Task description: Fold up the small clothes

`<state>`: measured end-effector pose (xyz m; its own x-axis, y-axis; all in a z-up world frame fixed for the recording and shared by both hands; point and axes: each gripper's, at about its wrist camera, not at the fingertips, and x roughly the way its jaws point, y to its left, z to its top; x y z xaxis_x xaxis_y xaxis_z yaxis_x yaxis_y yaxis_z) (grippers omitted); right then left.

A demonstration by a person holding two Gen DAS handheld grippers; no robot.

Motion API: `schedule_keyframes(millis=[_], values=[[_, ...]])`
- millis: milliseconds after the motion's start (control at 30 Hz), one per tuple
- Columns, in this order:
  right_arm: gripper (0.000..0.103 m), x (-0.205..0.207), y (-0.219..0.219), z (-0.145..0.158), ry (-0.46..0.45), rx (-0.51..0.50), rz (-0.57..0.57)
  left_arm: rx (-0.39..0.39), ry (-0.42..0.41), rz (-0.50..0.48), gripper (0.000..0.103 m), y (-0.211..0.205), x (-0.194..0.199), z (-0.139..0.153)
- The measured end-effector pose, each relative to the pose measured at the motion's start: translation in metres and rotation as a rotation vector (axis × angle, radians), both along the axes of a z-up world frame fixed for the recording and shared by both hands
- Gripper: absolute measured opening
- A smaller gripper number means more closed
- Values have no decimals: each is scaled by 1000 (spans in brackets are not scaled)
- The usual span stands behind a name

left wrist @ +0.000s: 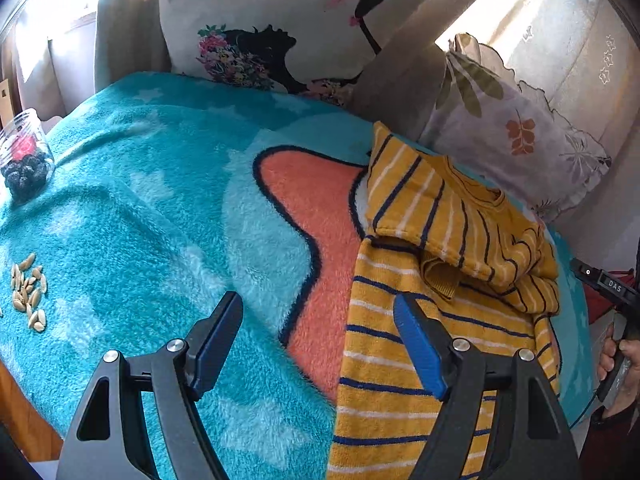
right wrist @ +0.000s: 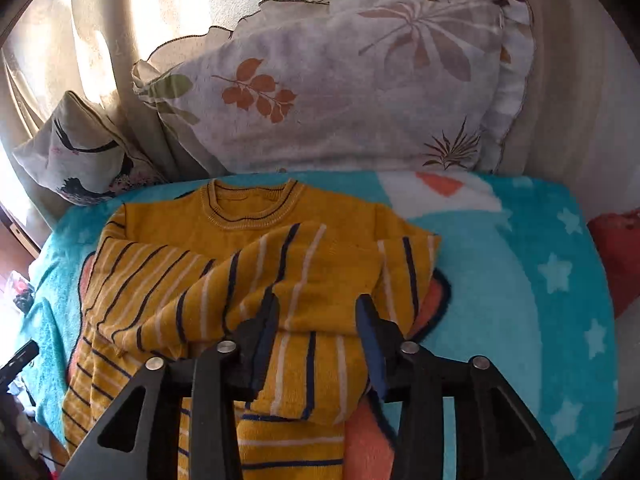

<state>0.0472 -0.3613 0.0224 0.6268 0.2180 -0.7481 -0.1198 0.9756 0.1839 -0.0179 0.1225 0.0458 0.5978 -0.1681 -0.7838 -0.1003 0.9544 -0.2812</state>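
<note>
A small mustard-yellow sweater with navy and white stripes [left wrist: 452, 280] lies on a turquoise blanket [left wrist: 160, 220]. Both sleeves are folded in over its body. It also shows in the right wrist view [right wrist: 248, 276], collar at the far side. My left gripper [left wrist: 320, 312] is open and empty, hovering over the sweater's left edge, its right finger above the striped body. My right gripper [right wrist: 318, 308] is open, its fingers on either side of the folded right sleeve [right wrist: 316, 344], which lies between them. The right gripper's handle, held by a hand, shows in the left wrist view [left wrist: 612, 320].
Two cushions lean against the sofa back: a floral leaf one [right wrist: 340, 92] and one with a black silhouette print [left wrist: 280, 28]. A glass jar of berries [left wrist: 26, 156] and a scatter of seeds [left wrist: 30, 292] lie on the blanket's left side. A red object [right wrist: 616, 256] sits at far right.
</note>
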Motion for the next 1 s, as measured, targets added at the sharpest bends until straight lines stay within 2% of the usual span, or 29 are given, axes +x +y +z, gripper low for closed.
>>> schedule_keyframes(millis=[67, 133, 233, 300, 367, 433, 500, 567, 667, 767, 800, 833, 867, 933, 1000], values=[[54, -13, -13, -9, 16, 16, -4, -5, 24, -13, 77, -7, 3, -8], [55, -27, -23, -24, 69, 72, 10, -5, 44, -25, 77, -13, 5, -16], [55, -46, -22, -40, 124, 128, 48, -13, 80, -43, 77, -22, 8, -27], [55, -54, -20, -41, 95, 112, 37, -26, 96, -50, 77, -27, 8, -31], [55, -53, -17, -27, 2, 84, 20, -42, 90, -58, 77, -32, 7, -29], [55, -38, -18, -21, -8, 156, 27, -62, 76, -80, 77, -40, 8, -23], [55, -13, -21, -27, 48, 287, 31, -84, 50, -114, 77, -51, 15, -15], [55, 14, -16, -42, 134, 342, 19, -108, 31, -144, 77, -61, 31, -11], [55, 36, -12, -61, 213, 417, -45, -157, 57, -169, 77, -72, 64, -18], [55, 41, -15, -65, 172, 476, -129, -182, 106, -162, 77, -78, 96, -34], [47, 41, -17, -65, 153, 496, -144, -188, 105, -149, 77, -78, 105, -36], [21, 43, -19, -65, 135, 517, -154, -187, 98, -138, 77, -78, 112, -36], [10, 47, -20, -66, 131, 528, -151, -184, 94, -127, 75, -78, 118, -35], [7, 52, -26, -62, 113, 547, -147, -186, 89, -118, 54, -77, 128, -29], [7, 49, -34, -49, 67, 576, -147, -178, 95, -104, 43, -75, 132, -25]])
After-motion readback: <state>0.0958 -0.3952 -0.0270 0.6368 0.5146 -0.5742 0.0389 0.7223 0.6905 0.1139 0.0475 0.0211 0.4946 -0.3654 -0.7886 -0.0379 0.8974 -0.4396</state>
